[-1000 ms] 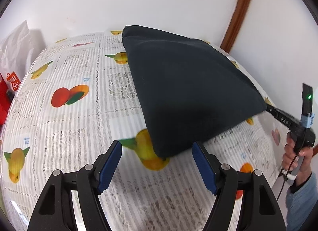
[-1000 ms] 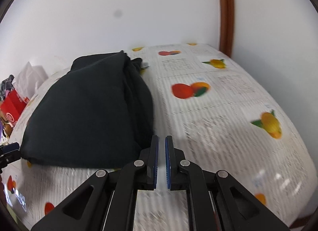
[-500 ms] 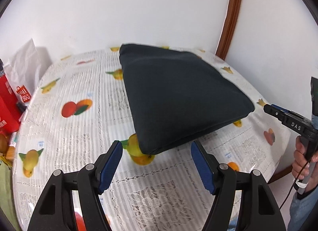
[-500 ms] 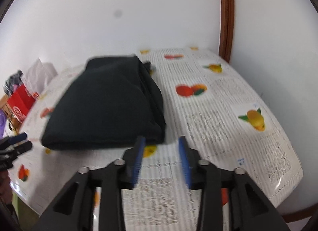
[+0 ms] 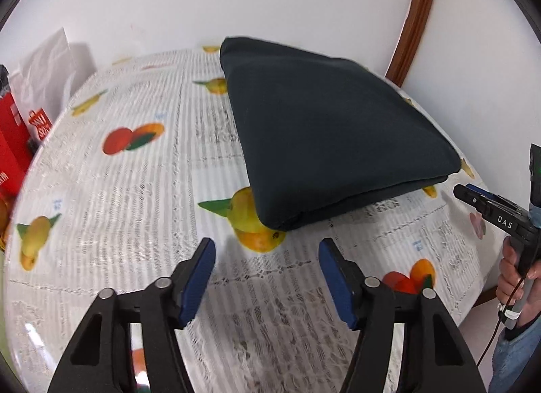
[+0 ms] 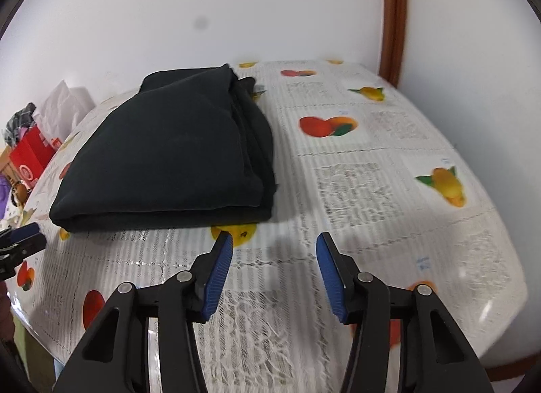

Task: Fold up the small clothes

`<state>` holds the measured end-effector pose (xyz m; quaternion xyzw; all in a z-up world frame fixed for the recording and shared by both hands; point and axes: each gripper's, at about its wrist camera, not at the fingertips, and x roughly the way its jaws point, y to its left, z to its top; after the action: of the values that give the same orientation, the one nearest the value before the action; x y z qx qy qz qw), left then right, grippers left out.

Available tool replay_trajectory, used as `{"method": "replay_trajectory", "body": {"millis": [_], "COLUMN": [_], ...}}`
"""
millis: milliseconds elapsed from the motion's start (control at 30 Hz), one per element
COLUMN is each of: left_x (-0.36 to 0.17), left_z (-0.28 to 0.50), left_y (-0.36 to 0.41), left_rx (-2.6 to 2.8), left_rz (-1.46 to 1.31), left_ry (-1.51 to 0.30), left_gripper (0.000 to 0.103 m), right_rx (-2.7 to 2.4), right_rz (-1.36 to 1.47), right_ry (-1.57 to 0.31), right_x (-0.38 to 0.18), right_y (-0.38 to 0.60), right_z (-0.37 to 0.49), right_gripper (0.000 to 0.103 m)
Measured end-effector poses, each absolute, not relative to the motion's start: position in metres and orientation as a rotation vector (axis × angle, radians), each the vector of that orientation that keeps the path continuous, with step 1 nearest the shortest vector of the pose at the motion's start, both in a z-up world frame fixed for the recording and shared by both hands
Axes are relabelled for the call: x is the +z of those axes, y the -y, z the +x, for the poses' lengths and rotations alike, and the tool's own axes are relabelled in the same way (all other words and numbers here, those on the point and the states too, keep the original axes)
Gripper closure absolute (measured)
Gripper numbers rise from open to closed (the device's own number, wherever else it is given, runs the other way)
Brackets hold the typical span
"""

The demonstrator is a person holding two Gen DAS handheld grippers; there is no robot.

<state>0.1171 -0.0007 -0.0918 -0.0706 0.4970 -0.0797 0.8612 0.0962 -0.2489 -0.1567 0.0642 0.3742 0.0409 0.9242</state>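
- Ahead of the left gripper [image 5: 267, 251], just beyond its spread blue pads [image 5: 197, 279], lies the folded dark cloth [image 5: 324, 136] on the tablecloth [image 5: 135, 197]; nothing is between the jaws.
- Its nearest corner sits over a printed yellow fruit [image 5: 250, 220], a little forward of the left gripper's tips and not touching them.
- Off to the right of that gripper, the right gripper [image 5: 487, 202] shows side-on, held in a hand [image 5: 517, 274], near the cloth's right corner but apart from it.
- From the right wrist view, the right gripper [image 6: 274, 247] is also spread wide and holds nothing.
- The cloth [image 6: 169, 153] lies forward and to the left of it, flat on the tablecloth [image 6: 372, 190], with stacked layered edges along its right side.
- At the far left of that view the left gripper's tips [image 6: 23, 237] sit near the cloth's left corner, not touching it.
- Farther left, past the table edge, stand a red bag [image 6: 28, 156] and a white bag [image 6: 61, 105].
- A white wall [image 6: 236, 4] rises behind the table, with a brown trim [image 6: 392, 14] to the right.
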Motion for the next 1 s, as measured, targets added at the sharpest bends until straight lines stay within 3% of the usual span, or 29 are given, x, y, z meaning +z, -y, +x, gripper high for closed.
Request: {"method": "replay_trajectory", "body": {"millis": [267, 300, 333, 400, 467, 1000], "left_x": [-0.108, -0.109, -0.110, -0.107, -0.106, -0.114], "left_z": [0.151, 0.154, 0.159, 0.163, 0.167, 0.204], "left_y": [0.002, 0.002, 0.002, 0.002, 0.001, -0.045], "left_rx": [-0.206, -0.216, -0.235, -0.241, -0.241, -0.191], "left_rz": [-0.193, -0.199, -0.212, -0.212, -0.189, -0.235], "left_ry": [-1.058, -1.060, -1.062, -1.058, -1.048, -1.042], "left_gripper": [0.056, 0.063, 0.072, 0.075, 0.077, 0.078], "right_rx": [0.126, 0.134, 0.144, 0.184, 0.175, 0.216], "right_rz": [0.159, 0.166, 0.173, 0.188, 0.154, 0.144], "right_ry": [-0.771, -0.772, -0.774, -0.770, -0.753, -0.761], "right_x": [-0.167, -0.167, -0.167, -0.166, -0.163, -0.155], "right_y": [0.245, 0.245, 0.244, 0.242, 0.235, 0.190], "right_z": [0.129, 0.132, 0.136, 0.142, 0.147, 0.199], "right_gripper": [0.055, 0.056, 0.062, 0.082, 0.087, 0.089]}}
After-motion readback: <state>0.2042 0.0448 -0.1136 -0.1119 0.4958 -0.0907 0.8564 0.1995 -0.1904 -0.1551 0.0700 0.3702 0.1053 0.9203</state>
